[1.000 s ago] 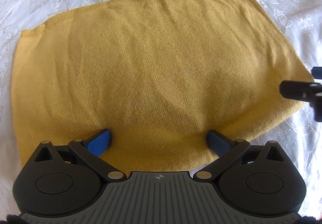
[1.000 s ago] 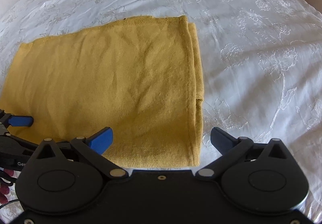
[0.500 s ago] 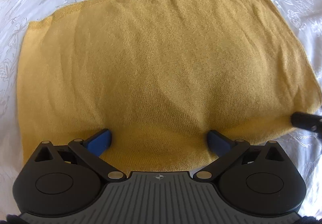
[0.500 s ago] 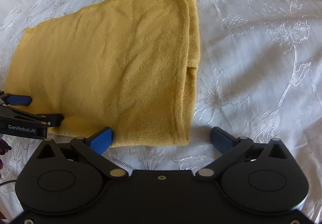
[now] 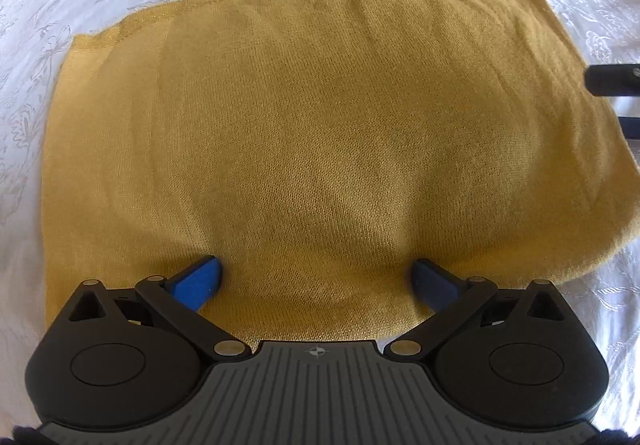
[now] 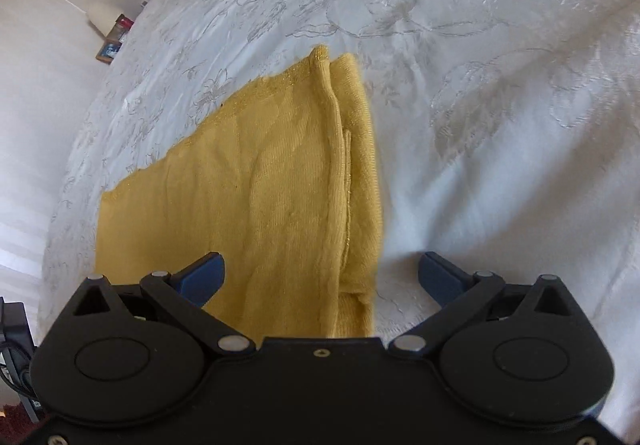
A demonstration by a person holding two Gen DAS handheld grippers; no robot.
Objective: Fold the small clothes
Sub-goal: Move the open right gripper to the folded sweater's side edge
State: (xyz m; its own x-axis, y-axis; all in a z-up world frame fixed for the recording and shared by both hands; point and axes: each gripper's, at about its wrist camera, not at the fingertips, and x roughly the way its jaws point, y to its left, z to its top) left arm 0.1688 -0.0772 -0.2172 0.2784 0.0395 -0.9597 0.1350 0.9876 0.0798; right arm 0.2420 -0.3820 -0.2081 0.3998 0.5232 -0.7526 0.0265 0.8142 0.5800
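Left gripper (image 5: pixel 316 277) — jaws spread wide, 2 blue fingertips (image 5: pixel 198 279) resting on or just over the near part of the mustard-yellow knit garment (image 5: pixel 320 125), nothing clamped between them. Right gripper (image 6: pixel 322 277) — likewise wide open, its left fingertip over the cloth, its right fingertip over bare bedspread (image 6: pixel 500 125); the garment's folded right edge ran between the 2 tips.

Garment: lay flat on the white embroidered bedspread, folded, with layered edges stacked along its right side in the right wrist view.

In the left wrist view, part of the right gripper showed as a black bar at the garment's right edge; whether it touched the cloth could not be told.

Background: small framed picture (image 6: pixel 109 52) beyond the bed's far left.
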